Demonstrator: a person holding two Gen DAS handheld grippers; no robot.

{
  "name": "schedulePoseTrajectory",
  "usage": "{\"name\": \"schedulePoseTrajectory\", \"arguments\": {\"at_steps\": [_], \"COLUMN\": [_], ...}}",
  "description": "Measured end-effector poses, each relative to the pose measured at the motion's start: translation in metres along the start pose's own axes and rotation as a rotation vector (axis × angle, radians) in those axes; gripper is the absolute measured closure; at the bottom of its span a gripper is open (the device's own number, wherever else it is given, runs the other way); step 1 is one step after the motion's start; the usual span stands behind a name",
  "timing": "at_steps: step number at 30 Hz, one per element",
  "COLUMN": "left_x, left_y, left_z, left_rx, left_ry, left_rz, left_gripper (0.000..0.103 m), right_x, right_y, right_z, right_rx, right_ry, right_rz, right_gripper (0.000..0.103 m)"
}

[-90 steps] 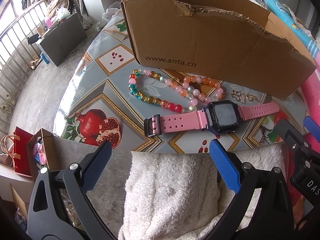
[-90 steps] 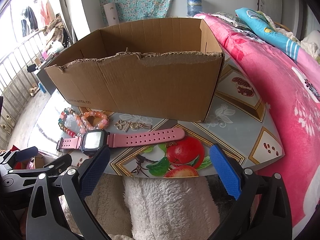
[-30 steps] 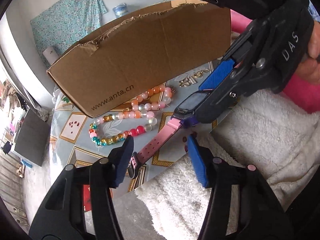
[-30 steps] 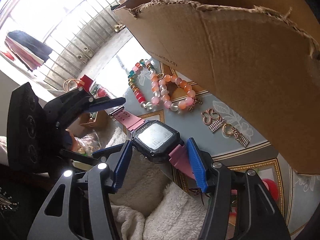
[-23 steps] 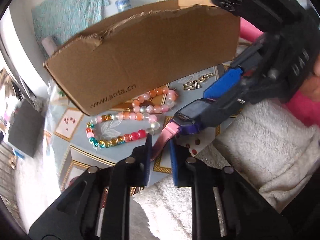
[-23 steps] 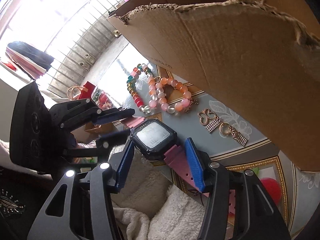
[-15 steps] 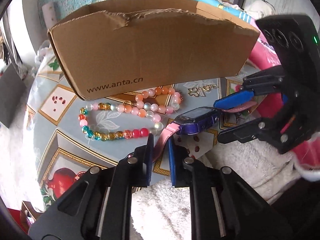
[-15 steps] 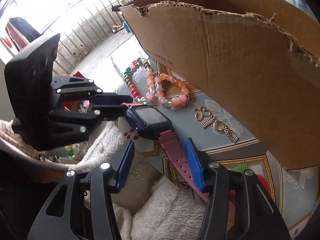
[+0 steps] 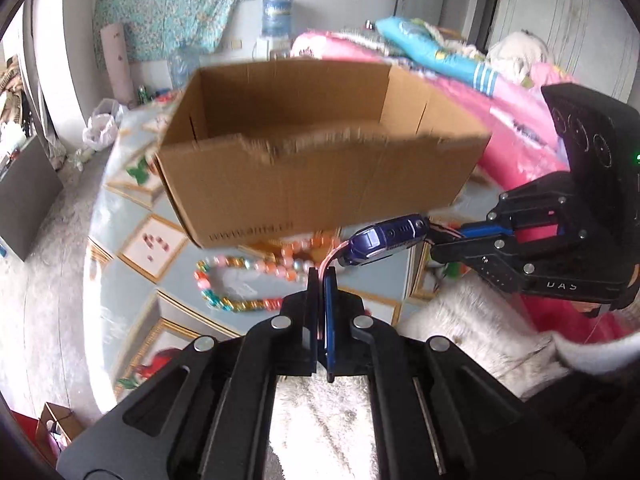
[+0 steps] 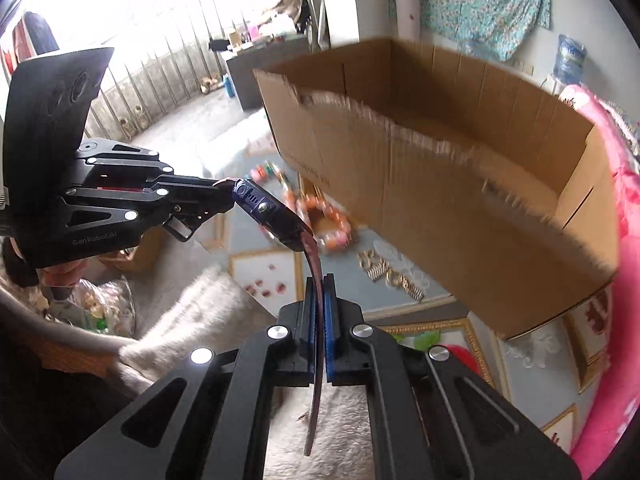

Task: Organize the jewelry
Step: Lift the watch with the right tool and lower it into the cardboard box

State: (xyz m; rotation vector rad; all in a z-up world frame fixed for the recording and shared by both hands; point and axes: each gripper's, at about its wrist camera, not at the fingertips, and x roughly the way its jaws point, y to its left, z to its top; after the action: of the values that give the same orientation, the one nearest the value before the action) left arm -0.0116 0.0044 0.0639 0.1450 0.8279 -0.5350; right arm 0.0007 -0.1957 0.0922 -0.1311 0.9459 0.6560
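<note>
Beads (image 9: 256,268) and gold charms (image 10: 390,274) lie on the table (image 9: 120,216); both grippers (image 9: 322,280) (image 10: 320,284) pinch the watch (image 10: 268,216) straps, the box (image 9: 320,168) looks empty.

Printed lettering on the cardboard box (image 9: 320,184) is motion-smeared, illegible. Bead bracelets (image 9: 256,276) blurred; individual beads not resolvable, far ends hidden behind the box and the watch (image 9: 384,240). Watch face not visible in either view, only its edge. Pink strap ends hidden between the clamped pads. Gold trinkets (image 10: 390,274) smeared; form unclear. Box floor mostly hidden behind the torn near wall.
</note>
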Motion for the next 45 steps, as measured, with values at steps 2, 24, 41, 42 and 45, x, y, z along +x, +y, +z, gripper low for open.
{"name": "schedulePoseTrajectory", "arguments": {"at_steps": [2, 24, 41, 42, 45], "left_x": [-0.021, 0.158, 0.116, 0.104, 0.066], "left_y": [0.0, 0.076, 0.077, 0.077, 0.076], "left_z": [0.016, 0.203, 0.222, 0.221, 0.211], "left_rx": [0.015, 0.035, 0.022, 0.012, -0.017], "left_ry": [-0.048, 0.378, 0.163, 0.132, 0.048], "left_rz": [0.018, 0.152, 0.276, 0.281, 0.283], "left_gripper": [0.101, 0.1, 0.069, 0.068, 0.062], "right_x": [-0.026, 0.122, 0.11, 0.11, 0.113], "right_y": [-0.001, -0.153, -0.156, -0.153, -0.139], "right_z": [0.019, 0.18, 0.187, 0.188, 0.187], "right_rx": [-0.003, 0.25, 0.208, 0.197, 0.166], "right_ry": [-0.052, 0.422, 0.342, 0.344, 0.364], "right_rz": [0.018, 0.106, 0.005, 0.011, 0.036], "right_gripper": [0.099, 0.099, 0.095, 0.095, 0.095]}}
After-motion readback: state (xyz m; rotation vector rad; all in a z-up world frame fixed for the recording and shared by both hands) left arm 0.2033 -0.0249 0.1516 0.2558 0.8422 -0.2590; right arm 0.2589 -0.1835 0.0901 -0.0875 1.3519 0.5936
